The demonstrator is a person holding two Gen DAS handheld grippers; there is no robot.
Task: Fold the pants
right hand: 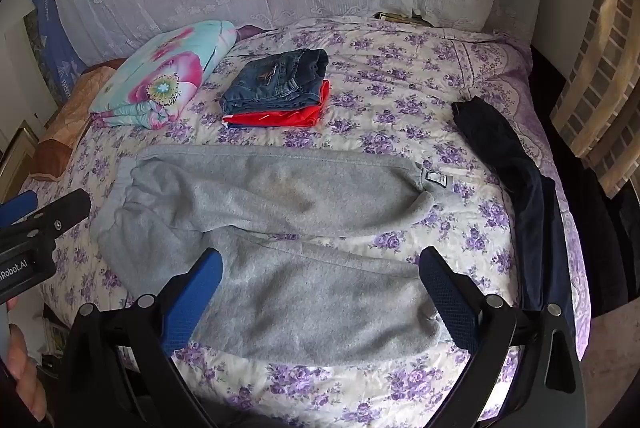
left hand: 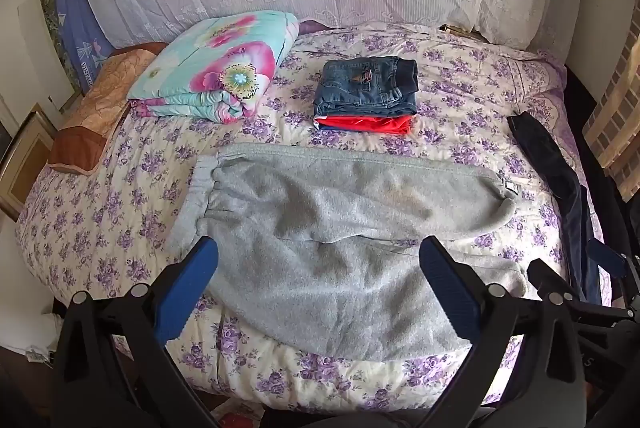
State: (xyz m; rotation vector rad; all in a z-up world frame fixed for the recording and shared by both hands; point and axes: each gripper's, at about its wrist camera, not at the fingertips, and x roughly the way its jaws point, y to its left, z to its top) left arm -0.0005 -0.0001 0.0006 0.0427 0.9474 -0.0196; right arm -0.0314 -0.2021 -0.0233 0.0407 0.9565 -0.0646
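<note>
My left gripper (left hand: 318,252) and right gripper (right hand: 320,264) hang wide open, empty, above grey pants (left hand: 340,224) lying nine-to-three, waistband at nine; folded jeans (left hand: 366,84) at twelve.

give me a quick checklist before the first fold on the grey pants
1. Left gripper open, nothing held: ok.
2. Right gripper open, nothing held: ok.
3. Grey pants spread on the bed, legs side by side: ok.
4. Pants smooth: not ok, wrinkled.
5. Folded jeans on red garment, apart from the pants: ok.
6. Dark garment apart from the pants: ok.
</note>
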